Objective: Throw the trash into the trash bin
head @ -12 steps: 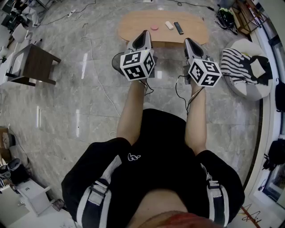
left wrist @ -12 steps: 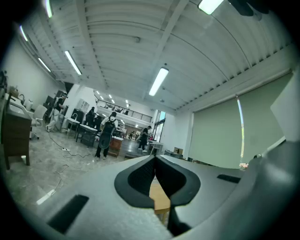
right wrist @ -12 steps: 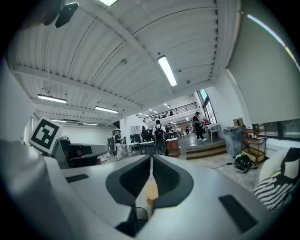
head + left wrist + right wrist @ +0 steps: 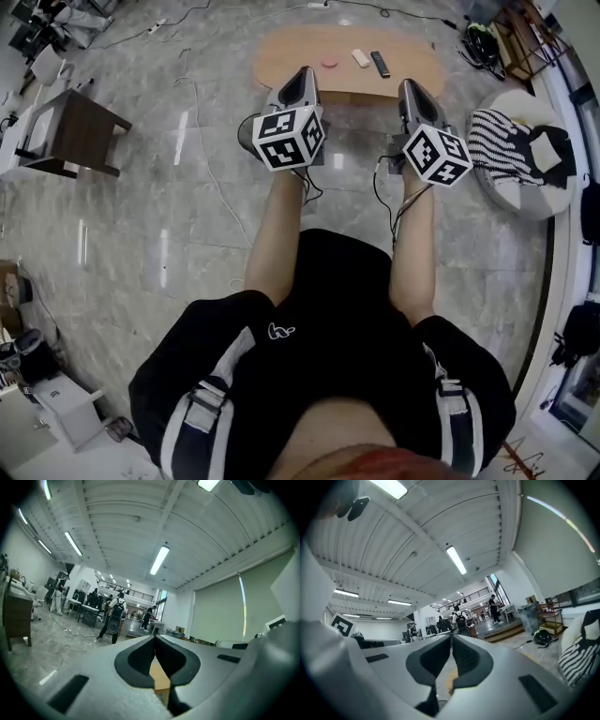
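Marble floor [image 4: 169, 206]. Oval wooden tabletop [image 4: 300, 52], just ahead of both grippers. White round cushion [image 4: 511, 192], at right. Dark container [image 4: 245, 133] on the floor, half hidden behind the left hand-held gripper [image 4: 304, 73], whose jaws are pressed together, empty. Right hand-held gripper [image 4: 408, 86], the same. On the tabletop, near one another: black bar [image 4: 380, 64], white piece [image 4: 360, 57], pink disc [image 4: 329, 63].

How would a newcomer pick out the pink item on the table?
Find the oval wooden table at the head view's top. Three small things lie on it; the pink round thing is leftmost, beside a white piece and a black remote.
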Demonstrator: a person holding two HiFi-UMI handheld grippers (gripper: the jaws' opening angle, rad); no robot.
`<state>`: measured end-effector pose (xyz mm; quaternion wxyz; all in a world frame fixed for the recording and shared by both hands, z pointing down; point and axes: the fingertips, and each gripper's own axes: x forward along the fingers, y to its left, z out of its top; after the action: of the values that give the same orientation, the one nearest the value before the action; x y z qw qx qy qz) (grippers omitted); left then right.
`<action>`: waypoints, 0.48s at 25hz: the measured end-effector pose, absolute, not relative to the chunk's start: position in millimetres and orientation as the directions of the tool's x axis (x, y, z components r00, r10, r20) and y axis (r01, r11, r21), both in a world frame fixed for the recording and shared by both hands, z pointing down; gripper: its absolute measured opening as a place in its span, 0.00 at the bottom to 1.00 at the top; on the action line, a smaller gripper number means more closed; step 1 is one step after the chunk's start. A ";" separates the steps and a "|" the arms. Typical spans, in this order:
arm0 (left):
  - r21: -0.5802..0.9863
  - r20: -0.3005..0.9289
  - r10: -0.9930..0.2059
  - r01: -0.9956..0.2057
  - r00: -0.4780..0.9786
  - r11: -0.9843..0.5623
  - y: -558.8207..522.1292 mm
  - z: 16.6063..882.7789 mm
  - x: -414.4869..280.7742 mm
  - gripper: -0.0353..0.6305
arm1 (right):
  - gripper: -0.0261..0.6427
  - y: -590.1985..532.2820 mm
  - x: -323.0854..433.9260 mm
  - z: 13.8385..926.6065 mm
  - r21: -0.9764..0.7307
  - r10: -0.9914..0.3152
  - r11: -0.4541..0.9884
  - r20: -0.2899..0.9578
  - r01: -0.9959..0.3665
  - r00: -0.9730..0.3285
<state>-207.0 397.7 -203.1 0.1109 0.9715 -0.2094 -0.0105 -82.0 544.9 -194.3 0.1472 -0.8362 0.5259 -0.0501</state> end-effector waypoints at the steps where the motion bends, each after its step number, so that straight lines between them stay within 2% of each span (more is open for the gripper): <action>1: 0.219 0.027 -0.406 -0.401 0.914 -0.889 398.7 -202.8 -204.6 0.06 | 0.07 545.8 -79.0 -193.9 -0.308 -0.893 -0.404 -0.073 -0.861 0.445; 12: 0.247 0.032 -0.431 -0.425 0.902 -0.871 376.8 -193.7 -186.3 0.06 | 0.07 529.6 -55.8 -182.7 -0.324 -0.903 -0.383 -0.064 -0.865 0.424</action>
<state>-186.3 376.8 -193.7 0.1247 0.9671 -0.2215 -0.0123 -55.8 529.6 -182.7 0.1556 -0.8294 0.5330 -0.0614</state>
